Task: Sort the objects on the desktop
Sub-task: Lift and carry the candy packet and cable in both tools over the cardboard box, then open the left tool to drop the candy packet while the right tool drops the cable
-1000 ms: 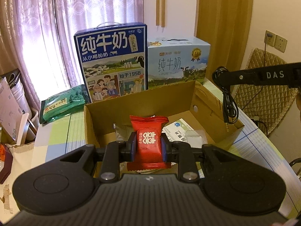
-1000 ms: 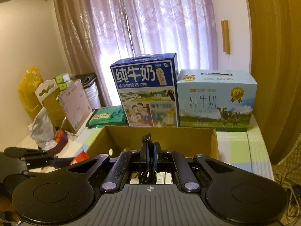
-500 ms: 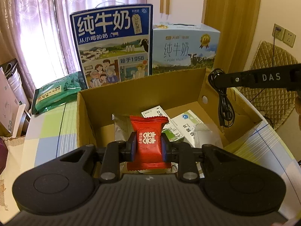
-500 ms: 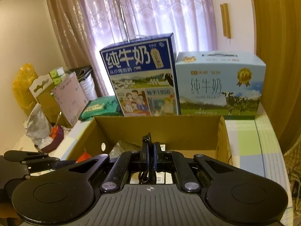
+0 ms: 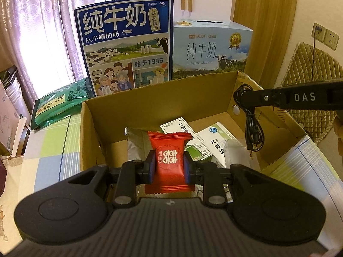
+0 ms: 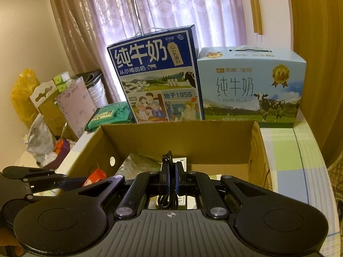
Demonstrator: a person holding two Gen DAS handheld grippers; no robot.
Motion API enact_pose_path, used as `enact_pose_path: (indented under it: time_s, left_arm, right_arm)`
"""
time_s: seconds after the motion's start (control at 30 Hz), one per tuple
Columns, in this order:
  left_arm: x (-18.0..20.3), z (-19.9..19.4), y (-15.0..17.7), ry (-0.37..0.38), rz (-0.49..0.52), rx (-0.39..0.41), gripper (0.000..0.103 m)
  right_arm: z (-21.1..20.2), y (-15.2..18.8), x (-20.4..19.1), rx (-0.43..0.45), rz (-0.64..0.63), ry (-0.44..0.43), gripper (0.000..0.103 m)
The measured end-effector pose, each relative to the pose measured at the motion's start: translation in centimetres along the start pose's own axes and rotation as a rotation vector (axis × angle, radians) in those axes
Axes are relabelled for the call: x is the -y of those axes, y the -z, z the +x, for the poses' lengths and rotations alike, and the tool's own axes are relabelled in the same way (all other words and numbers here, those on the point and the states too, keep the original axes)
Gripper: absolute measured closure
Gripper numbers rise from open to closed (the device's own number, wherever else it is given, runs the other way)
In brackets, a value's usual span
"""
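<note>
so the box (image 5: 150,105) already has a foil pouch (image 5: 137,147) and a couple of med cartons (image 5: 214,137) in it. left gripper (image 5: 169,165) is clamped on a red candy (image 5: 169,160) over the near edge, right gripper (image 6: 171,178) pinches a black cable (image 5: 251,128) dangling over the right side. looks like both just need dropping in.

- The left tongs (image 5: 169,164) are covering the near part of the cardboard box (image 5: 150,98) floor;
- the red candy packet (image 5: 169,150) is hiding part of the silver pouch (image 5: 135,145);
- the right tongs (image 6: 171,176) are masking most of the black cable (image 6: 168,199);
- small print on the white boxes (image 5: 193,135) is staying unreadable.
</note>
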State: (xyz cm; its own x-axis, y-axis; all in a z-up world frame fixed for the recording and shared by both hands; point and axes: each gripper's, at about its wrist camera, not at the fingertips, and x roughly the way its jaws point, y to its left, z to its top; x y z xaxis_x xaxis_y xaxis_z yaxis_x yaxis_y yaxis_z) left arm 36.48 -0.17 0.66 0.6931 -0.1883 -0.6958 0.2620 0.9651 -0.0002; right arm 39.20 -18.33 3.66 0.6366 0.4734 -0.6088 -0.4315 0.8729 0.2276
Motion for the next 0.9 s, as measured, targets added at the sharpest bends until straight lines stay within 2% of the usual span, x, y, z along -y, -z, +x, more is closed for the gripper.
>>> enact_pose_path:
  time_s: [0.4, 0.47, 0.5, 0.53, 0.9]
  left_arm:
    - [-0.5, 1.5, 0.1, 0.015, -0.021, -0.003, 0.081]
    - [-0.6, 1.6, 0.1, 0.008, -0.029, 0.002, 0.075]
    - [-0.6, 1.6, 0.1, 0.001, -0.03, 0.004, 0.066]
    - [-0.7, 1.6, 0.1, -0.003, -0.032, 0.01, 0.063]
    - [-2.1, -0.2, 1.0, -0.021, -0.054, 0.025, 0.062]
  right_arm:
    - [1.7, 0.5, -0.4, -0.024, -0.001, -0.012, 0.101]
    - [1.9, 0.5, -0.5, -0.028, 0.005, -0.028, 0.101]
    - [2.0, 0.6, -0.4, -0.028, 0.011, -0.035, 0.101]
    - [2.1, 0.6, -0.4, -0.026, 0.015, -0.039, 0.101]
    - [1.2, 0.7, 0.1, -0.001, 0.05, -0.023, 0.1]
